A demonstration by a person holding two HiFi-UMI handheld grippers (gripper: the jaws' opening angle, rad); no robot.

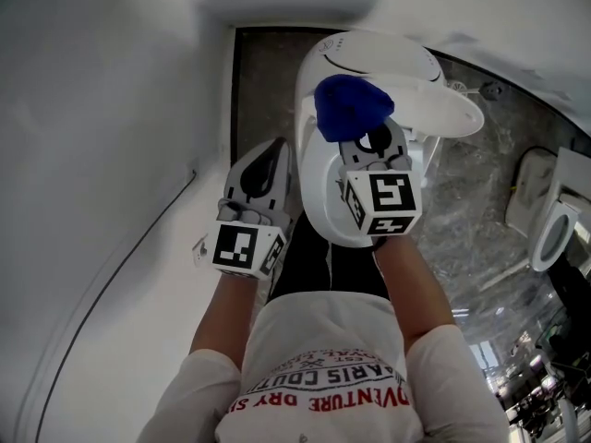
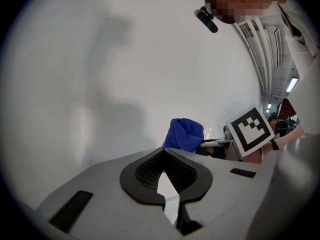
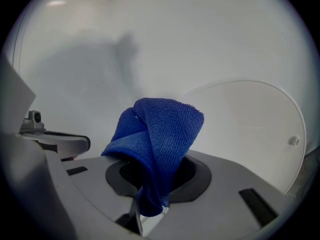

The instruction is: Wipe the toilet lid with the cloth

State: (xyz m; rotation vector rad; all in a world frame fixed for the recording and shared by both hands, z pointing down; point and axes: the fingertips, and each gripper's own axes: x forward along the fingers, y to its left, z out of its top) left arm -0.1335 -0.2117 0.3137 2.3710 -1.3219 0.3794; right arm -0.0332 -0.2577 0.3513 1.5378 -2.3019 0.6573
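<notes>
The left gripper is hanging beside the toilet, its jaws pressed together on nothing. The right gripper is pinching a bunched, deep-blue terry cloth, whose soft folds are bulging out past the jaws. Beyond, the cloth is showing over the white toilet lid; contact is unclear.

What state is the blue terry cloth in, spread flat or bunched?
Bunched: the blue terry cloth is a folded wad clamped between the jaws of the right gripper, standing up past them.
</notes>
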